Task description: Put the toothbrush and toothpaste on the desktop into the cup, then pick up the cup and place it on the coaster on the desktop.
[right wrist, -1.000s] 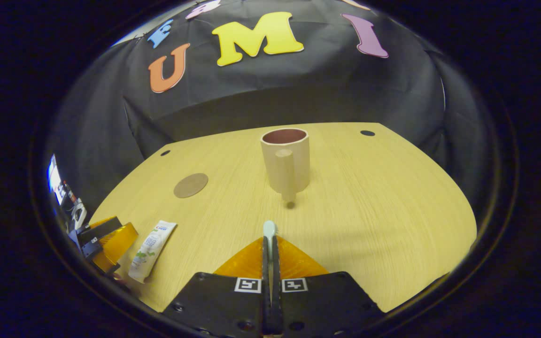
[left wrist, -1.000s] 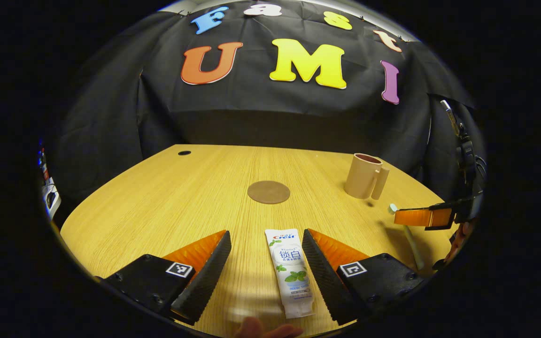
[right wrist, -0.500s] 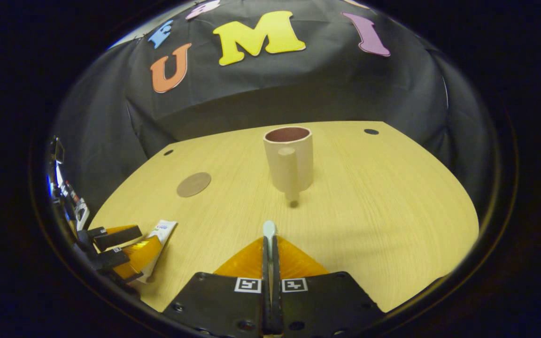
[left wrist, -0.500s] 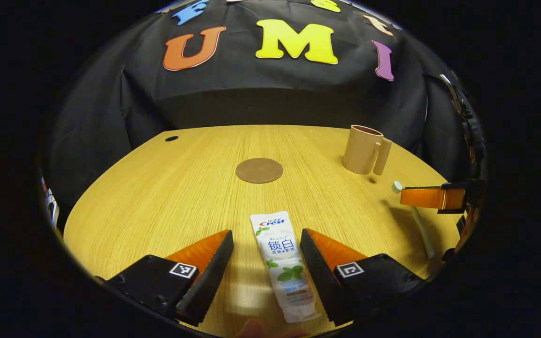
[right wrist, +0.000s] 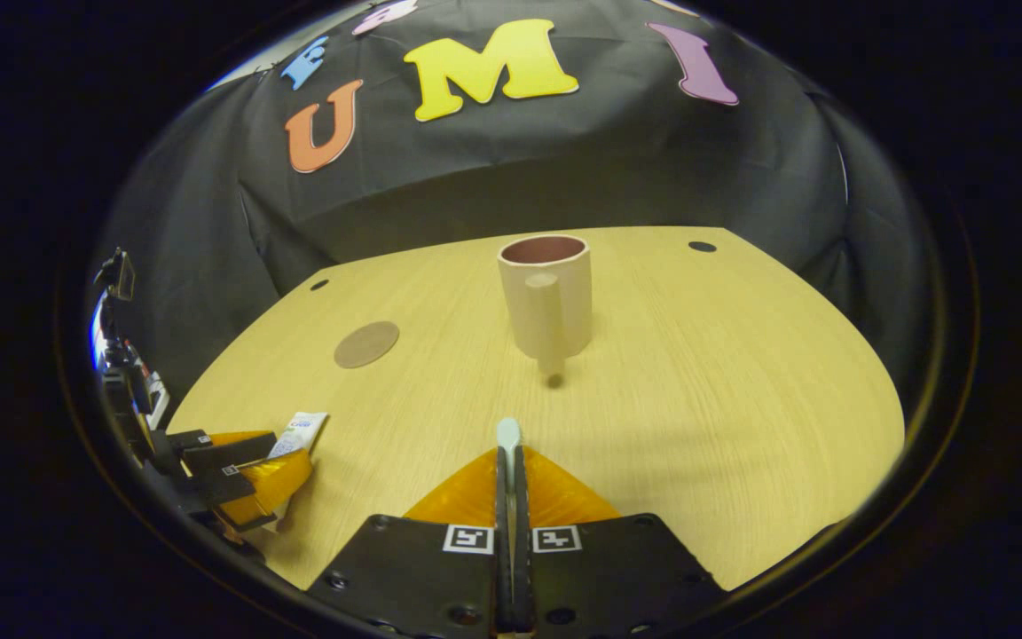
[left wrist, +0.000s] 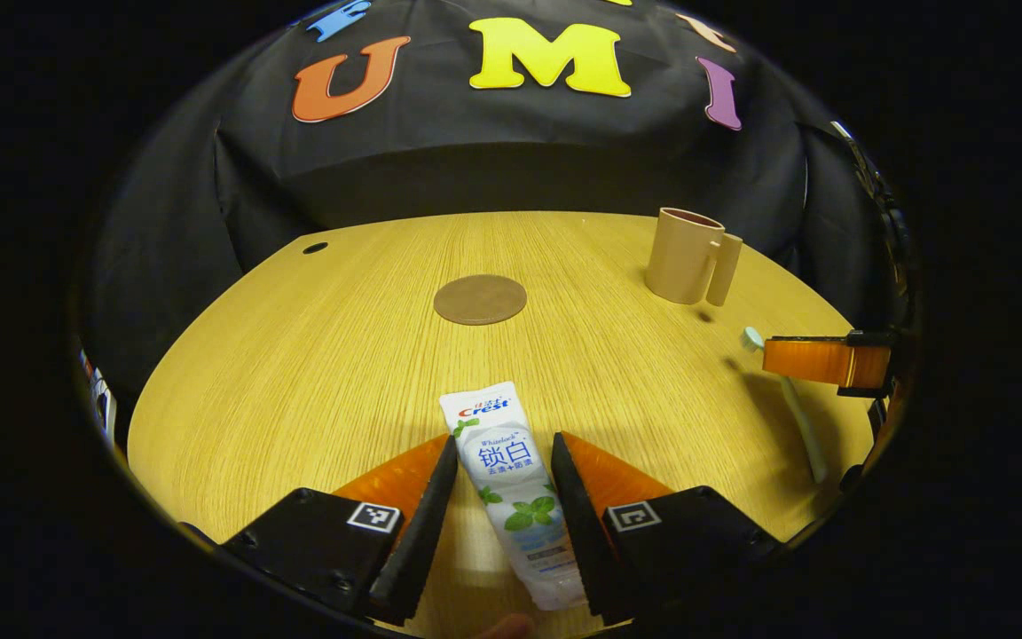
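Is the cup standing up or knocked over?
Standing up. The cup sits on its base on the table, with its round opening facing upward and its handle pointing toward the right gripper.

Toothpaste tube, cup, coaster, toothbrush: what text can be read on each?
Toothpaste tube: printed brand logo and characters; label not transcribed, fine print too small to read.
Cup: none.
Coaster: none.
Toothbrush: none visible.
Left gripper: square coded markers, no words.

Both low, wallward, sharing desktop (left wrist: 298, 373)
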{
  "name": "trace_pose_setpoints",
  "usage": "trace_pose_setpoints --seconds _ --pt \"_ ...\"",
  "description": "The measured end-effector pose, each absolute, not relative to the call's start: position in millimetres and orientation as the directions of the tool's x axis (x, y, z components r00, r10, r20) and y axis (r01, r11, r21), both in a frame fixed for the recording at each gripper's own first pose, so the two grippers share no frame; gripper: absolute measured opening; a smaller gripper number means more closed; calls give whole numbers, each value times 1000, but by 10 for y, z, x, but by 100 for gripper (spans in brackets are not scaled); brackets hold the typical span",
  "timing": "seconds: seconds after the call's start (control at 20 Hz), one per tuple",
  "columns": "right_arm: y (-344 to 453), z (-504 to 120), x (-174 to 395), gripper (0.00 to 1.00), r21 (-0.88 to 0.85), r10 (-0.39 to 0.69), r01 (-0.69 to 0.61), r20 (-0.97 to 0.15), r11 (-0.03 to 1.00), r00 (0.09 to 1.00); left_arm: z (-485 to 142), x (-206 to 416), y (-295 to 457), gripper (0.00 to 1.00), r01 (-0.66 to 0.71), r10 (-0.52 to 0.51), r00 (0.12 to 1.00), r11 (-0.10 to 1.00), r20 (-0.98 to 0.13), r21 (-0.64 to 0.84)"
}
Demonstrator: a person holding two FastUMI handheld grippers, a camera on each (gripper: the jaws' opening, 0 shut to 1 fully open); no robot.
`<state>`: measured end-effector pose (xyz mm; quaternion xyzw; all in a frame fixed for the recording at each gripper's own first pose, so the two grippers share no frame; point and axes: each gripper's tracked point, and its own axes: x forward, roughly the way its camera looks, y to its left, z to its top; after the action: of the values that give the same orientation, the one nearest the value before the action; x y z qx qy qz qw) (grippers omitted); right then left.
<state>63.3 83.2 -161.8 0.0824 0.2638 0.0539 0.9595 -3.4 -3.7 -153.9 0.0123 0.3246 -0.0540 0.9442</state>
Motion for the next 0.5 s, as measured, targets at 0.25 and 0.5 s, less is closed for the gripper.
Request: trace_pose_setpoints --seconds 0.25,0.5 --pt "846 -1691 618 1 194 156 -63 -511 979 845 -1509 -19 -55 54 130 -104 770 992 -629 -5" --pt "907 -1718 559 15 164 154 -79 -523 983 838 -1505 -3 -83 54 132 -112 770 991 -628 -15"
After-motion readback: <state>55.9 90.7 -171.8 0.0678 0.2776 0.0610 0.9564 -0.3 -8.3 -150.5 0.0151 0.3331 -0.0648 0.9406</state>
